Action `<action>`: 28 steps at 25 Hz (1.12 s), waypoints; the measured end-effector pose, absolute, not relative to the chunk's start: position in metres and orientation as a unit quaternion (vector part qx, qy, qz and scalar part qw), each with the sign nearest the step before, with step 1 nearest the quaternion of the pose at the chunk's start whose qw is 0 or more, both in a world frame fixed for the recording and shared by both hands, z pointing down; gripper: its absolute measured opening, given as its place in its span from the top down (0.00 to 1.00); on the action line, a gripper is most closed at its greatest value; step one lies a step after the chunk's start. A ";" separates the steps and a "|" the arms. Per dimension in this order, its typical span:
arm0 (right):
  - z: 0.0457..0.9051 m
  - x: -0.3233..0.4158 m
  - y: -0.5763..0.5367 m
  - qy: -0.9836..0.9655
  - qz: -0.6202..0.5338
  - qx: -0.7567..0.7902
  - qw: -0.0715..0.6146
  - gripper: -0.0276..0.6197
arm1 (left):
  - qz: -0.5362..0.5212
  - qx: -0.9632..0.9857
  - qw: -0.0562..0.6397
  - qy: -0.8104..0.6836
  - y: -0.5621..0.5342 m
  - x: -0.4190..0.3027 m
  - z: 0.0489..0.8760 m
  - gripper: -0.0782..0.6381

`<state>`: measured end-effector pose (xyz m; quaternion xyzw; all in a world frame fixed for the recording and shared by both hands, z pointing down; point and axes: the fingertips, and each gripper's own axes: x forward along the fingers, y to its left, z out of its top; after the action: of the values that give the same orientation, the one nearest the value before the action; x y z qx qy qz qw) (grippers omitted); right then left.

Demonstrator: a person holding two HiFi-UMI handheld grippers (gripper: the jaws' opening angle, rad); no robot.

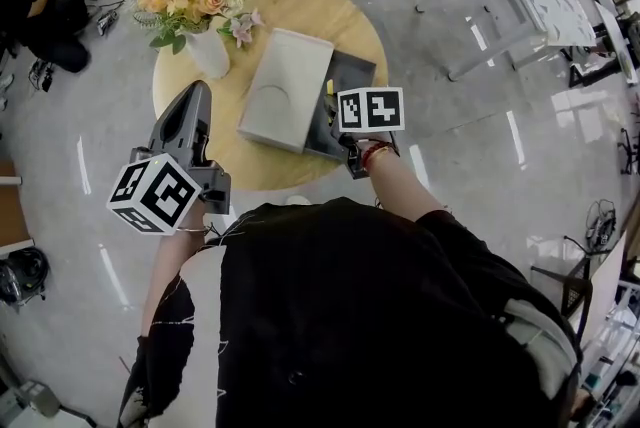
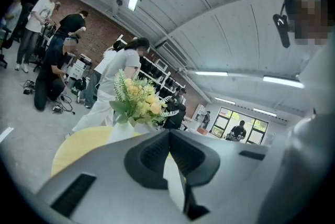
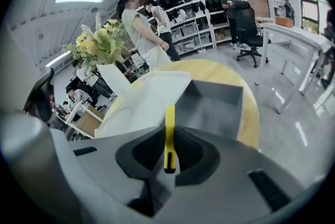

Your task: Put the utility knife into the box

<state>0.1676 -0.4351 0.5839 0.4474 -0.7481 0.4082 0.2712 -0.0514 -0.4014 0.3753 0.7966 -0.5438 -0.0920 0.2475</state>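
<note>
My right gripper point(image 3: 170, 131) pinches the yellow utility knife point(image 3: 169, 113) before the open grey box point(image 3: 217, 108) at the table point(image 3: 251, 123)'s right edge; my left gripper point(image 2: 168, 134) is closed, empty

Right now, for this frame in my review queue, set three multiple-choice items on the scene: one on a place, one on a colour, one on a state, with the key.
1. Where does the vase of flowers stand?
A. On the round table
B. On the floor
C. On a chair

2. What colour is the utility knife?
A. Red
B. Yellow
C. Blue

3. How is the left gripper?
A. Shut on the knife
B. Wide open
C. Shut, with nothing in it

Key: 1 A, the head view shows its base on the tabletop. 2 B, the yellow handle sticks out of the right gripper, which is clamped on it. 3 C, its own view shows the jaws meeting with nothing between them.
</note>
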 end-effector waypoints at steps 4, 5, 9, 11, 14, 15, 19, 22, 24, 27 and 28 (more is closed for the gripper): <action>0.591 0.169 -0.434 -0.730 0.417 0.450 0.301 0.86 | -0.097 0.795 0.239 -0.550 -0.399 -0.059 0.369 0.88; 0.593 0.170 -0.435 -0.725 0.418 0.452 0.309 0.86 | -0.098 0.794 0.237 -0.551 -0.399 -0.061 0.368 0.88; 0.599 0.173 -0.438 -0.713 0.411 0.453 0.342 0.86 | -0.103 0.791 0.234 -0.556 -0.395 -0.067 0.366 0.88; 0.601 0.174 -0.439 -0.711 0.405 0.451 0.356 0.86 | -0.108 0.788 0.233 -0.559 -0.392 -0.071 0.364 0.88; 0.605 0.172 -0.438 -0.711 0.400 0.441 0.374 0.86 | -0.113 0.785 0.231 -0.564 -0.388 -0.076 0.364 0.88; 0.607 0.172 -0.437 -0.711 0.399 0.438 0.380 0.86 | -0.114 0.784 0.231 -0.564 -0.387 -0.077 0.365 0.88; 0.612 0.177 -0.432 -0.705 0.395 0.434 0.399 0.86 | -0.115 0.782 0.233 -0.566 -0.381 -0.077 0.366 0.88; 0.613 0.176 -0.428 -0.706 0.384 0.427 0.414 0.86 | -0.118 0.780 0.234 -0.568 -0.377 -0.078 0.367 0.88; 0.614 0.175 -0.426 -0.707 0.383 0.422 0.419 0.86 | -0.120 0.779 0.234 -0.569 -0.375 -0.076 0.367 0.88; 0.615 0.175 -0.425 -0.706 0.385 0.421 0.420 0.86 | -0.122 0.779 0.234 -0.569 -0.374 -0.074 0.368 0.88; 0.615 0.174 -0.426 -0.706 0.385 0.421 0.420 0.86 | -0.123 0.779 0.234 -0.569 -0.374 -0.074 0.368 0.88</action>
<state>0.1744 -0.4255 0.6149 0.4213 -0.7058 0.3852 0.4195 -0.0738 -0.3735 0.3679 0.7789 -0.5689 -0.1228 0.2335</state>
